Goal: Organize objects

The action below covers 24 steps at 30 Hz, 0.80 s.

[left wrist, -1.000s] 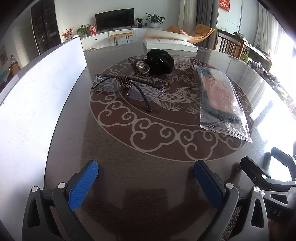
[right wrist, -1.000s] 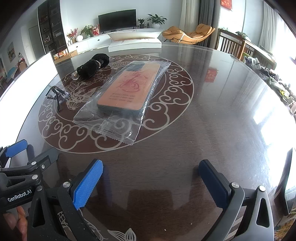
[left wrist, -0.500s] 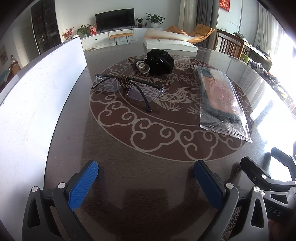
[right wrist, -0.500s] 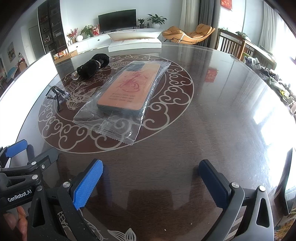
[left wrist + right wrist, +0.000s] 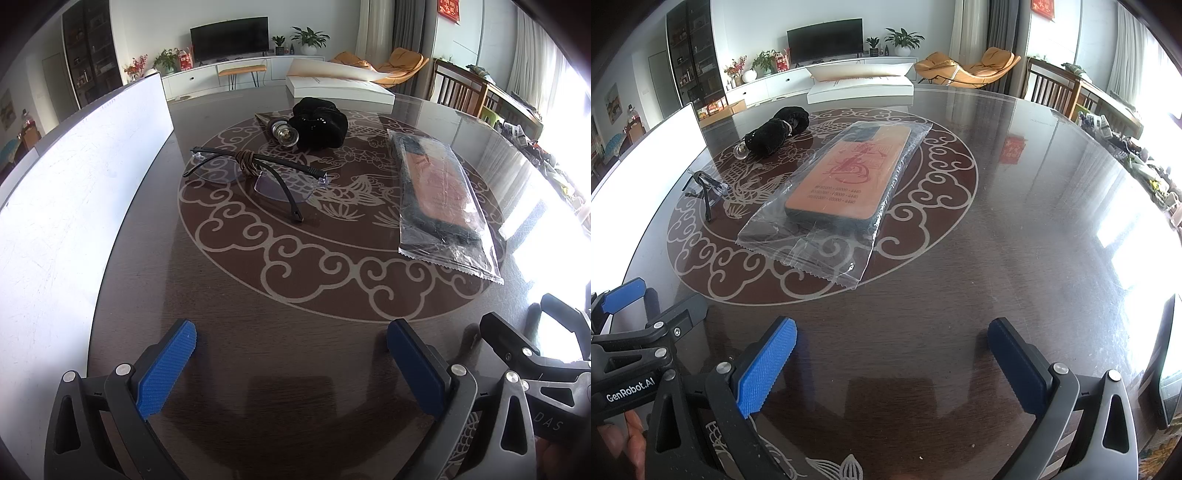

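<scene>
A pair of rimless glasses [image 5: 255,173] with a brown band around the temples lies on the dark round table [image 5: 258,369]. A black pouch [image 5: 321,123] with a small bulb-like object [image 5: 282,133] lies behind them. An orange phone case in a clear bag [image 5: 439,188] lies to the right; it also shows in the right wrist view [image 5: 846,184], with the pouch [image 5: 775,133] and glasses [image 5: 705,192] to its left. My left gripper [image 5: 291,354] is open and empty near the table's front. My right gripper [image 5: 894,354] is open and empty beside it.
A white board [image 5: 74,177] stands along the table's left edge. A white flat box [image 5: 340,88] lies at the far edge. A dark tablet [image 5: 1167,365] stands at the right edge. Chairs [image 5: 1052,88] stand behind the table.
</scene>
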Each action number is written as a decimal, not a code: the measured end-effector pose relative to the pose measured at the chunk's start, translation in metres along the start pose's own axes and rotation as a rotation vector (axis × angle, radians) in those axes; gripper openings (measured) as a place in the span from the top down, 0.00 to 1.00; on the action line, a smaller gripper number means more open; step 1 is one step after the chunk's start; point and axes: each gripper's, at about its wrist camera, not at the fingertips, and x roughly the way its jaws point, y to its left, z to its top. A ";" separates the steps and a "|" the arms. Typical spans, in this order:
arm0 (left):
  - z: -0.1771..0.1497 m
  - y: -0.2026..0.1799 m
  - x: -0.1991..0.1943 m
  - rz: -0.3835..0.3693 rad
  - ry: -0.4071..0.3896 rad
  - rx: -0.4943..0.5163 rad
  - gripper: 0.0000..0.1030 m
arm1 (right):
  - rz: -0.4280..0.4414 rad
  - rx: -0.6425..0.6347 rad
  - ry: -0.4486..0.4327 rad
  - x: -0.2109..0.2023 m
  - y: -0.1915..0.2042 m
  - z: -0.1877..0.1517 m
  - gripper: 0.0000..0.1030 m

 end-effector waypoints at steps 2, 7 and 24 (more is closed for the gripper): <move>0.000 0.000 0.000 0.000 0.000 0.000 0.00 | 0.000 0.000 0.000 0.000 0.000 0.000 0.00; 0.004 0.007 0.000 -0.034 -0.019 -0.058 0.00 | 0.001 -0.001 0.000 0.000 0.000 -0.001 0.00; 0.104 0.044 0.071 0.040 -0.036 -0.315 0.00 | 0.002 -0.002 0.001 0.000 0.000 -0.001 0.00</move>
